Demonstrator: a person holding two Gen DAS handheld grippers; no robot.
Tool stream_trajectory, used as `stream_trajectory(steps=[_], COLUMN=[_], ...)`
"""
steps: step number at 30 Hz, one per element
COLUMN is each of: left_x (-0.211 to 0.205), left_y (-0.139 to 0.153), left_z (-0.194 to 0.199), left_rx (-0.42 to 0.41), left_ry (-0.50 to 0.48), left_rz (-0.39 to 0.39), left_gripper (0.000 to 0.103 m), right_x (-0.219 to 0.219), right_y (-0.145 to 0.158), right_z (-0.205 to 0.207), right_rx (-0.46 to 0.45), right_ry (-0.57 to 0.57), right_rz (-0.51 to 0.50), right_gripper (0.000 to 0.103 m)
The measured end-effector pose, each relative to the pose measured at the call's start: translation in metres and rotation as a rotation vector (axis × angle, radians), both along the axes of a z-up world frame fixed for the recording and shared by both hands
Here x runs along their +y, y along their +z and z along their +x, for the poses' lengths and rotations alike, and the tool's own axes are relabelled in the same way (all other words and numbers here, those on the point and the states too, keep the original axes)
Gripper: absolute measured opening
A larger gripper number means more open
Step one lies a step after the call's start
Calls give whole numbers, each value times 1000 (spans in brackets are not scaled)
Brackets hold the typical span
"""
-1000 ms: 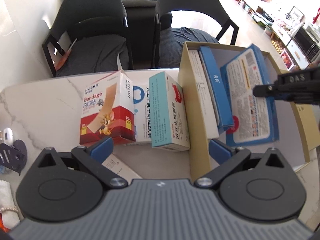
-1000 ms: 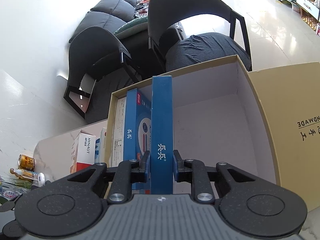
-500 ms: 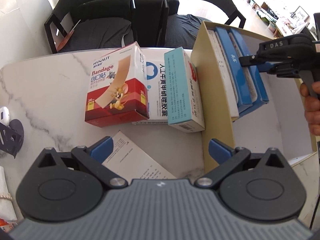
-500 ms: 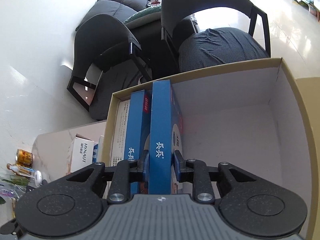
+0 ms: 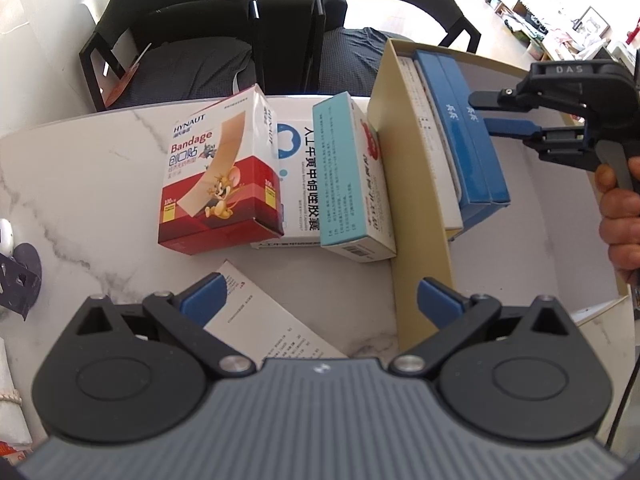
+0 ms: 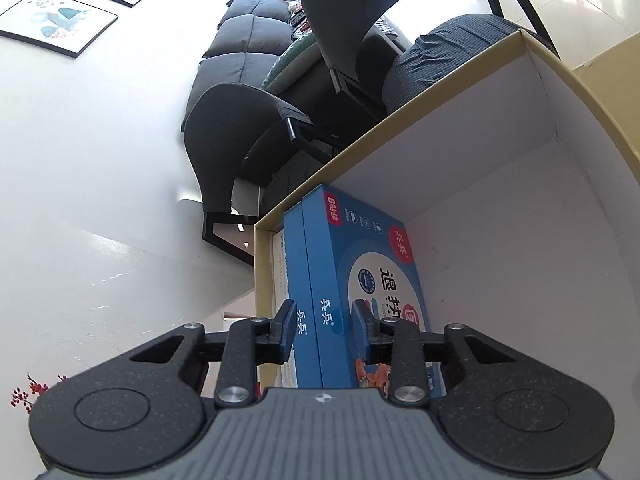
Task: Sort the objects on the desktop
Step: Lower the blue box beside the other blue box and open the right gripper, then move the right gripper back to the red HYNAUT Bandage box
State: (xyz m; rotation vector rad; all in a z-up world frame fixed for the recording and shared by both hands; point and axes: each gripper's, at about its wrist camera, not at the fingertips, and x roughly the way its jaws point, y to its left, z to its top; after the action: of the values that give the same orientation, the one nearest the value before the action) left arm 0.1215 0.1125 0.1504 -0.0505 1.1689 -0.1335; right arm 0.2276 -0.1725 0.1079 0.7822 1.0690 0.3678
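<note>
Right gripper [image 6: 324, 334]: you hold it tilted down over the near end of the open cardboard box [image 6: 400, 120], one hand [image 5: 620, 216] wrapped on its trigger grip at the right edge of the left wrist view. Its jaws are opening; both blue boxes [image 6: 316, 288] stand between the fingers, and the pads sit just off their faces, not pressing.

Left gripper [image 5: 320, 300]: you hold it pointing steeply down over the table [image 5: 80, 184], fingers spread wide, nothing between them. A printed paper sheet [image 5: 264, 320] lies flat under the left finger.

Cardboard box: rectangular, tan outside, plain white inside, rigid walls. On edge against its left wall stand a thin white carton [image 5: 430, 148], then the two blue boxes, flat, glossy, side by side and touching. The rest of the floor is bare.

Table: white marble-look top with grey veins, smooth.

Just left of the cardboard box, in a row and touching:
- teal carton [image 5: 344, 176], on edge, matt card.
- white carton with blue print [image 5: 298, 184], lying flat.
- red and white bandage box [image 5: 216, 176], cartoon print, glossy.

Beyond the table edge: two black chairs [image 5: 192, 40] with dark fabric seats.
</note>
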Motion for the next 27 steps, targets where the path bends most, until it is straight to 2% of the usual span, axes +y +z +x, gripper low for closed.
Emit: stream_trajectory(steps=[13, 20, 24, 27], left_x=[19, 42, 50, 57], left_y=[-6, -15, -25, -26], left_z=[-1, -14, -5, 0], left_rx=[6, -12, -6, -14], left_ry=[40, 91, 82, 71], left_rz=[14, 99, 152, 165], left_gripper=[103, 103, 103, 103], right_x=[-6, -25, -18, 0], right_y=[10, 4, 24, 43], right_z=[-18, -43, -57, -64], right_rx=[-12, 37, -16, -72], right_ry=[-1, -90, -129, -109], right_rz=[-22, -36, -92, -139], right_gripper=[35, 37, 42, 44])
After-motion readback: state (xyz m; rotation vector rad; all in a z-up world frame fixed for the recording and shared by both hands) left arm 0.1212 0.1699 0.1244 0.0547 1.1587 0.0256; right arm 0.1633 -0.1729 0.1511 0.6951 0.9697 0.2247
